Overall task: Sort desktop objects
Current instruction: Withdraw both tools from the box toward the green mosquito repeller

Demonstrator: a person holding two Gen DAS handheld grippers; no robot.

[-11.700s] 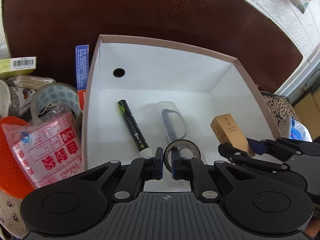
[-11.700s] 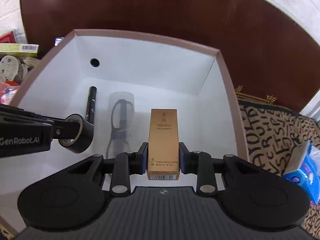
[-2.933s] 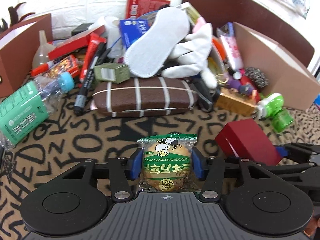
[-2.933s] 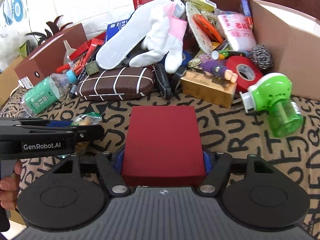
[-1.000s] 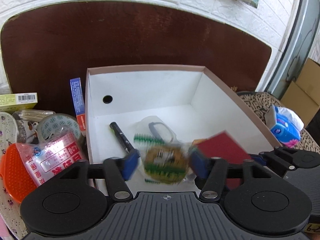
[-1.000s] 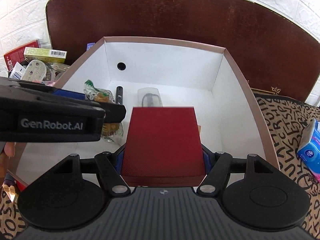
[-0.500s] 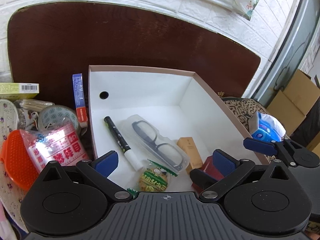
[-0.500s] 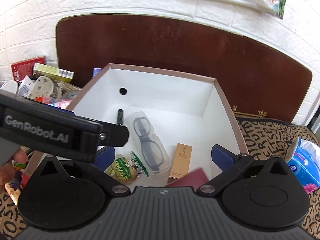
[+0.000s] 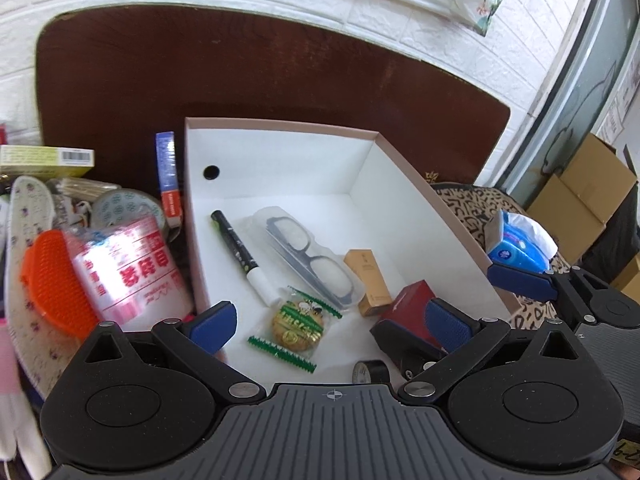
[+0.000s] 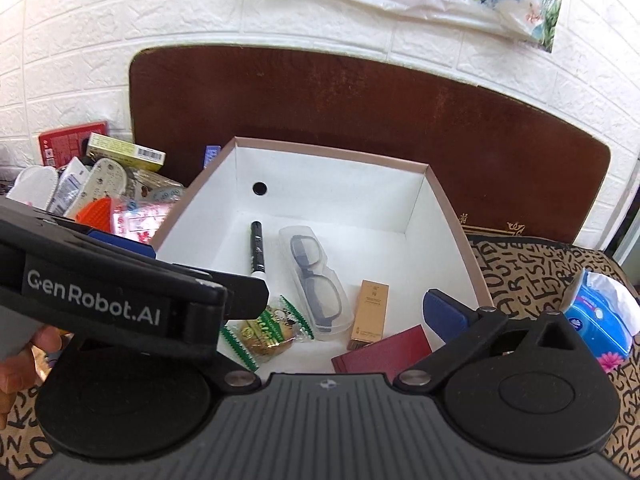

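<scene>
Both grippers empty above the white box

Left wrist view: left gripper (image 9: 332, 322) jaws apart, just opened; snack packet (image 9: 297, 322) and red box (image 9: 412, 310) lie by the white box (image 9: 280, 156) near edge.
Right wrist view: right gripper (image 10: 320, 308) spread wide, just opened; red box (image 10: 384, 350) at near right corner.

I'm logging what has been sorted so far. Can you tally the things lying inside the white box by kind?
Black marker pen with white cap: 1
Dark-framed glasses in a clear plastic case: 1
Gold cardboard carton: 1
Green-wrapped round snack packet: 1
Dark red flat box: 1
Black tape roll: 1
Total in the white box: 6
</scene>
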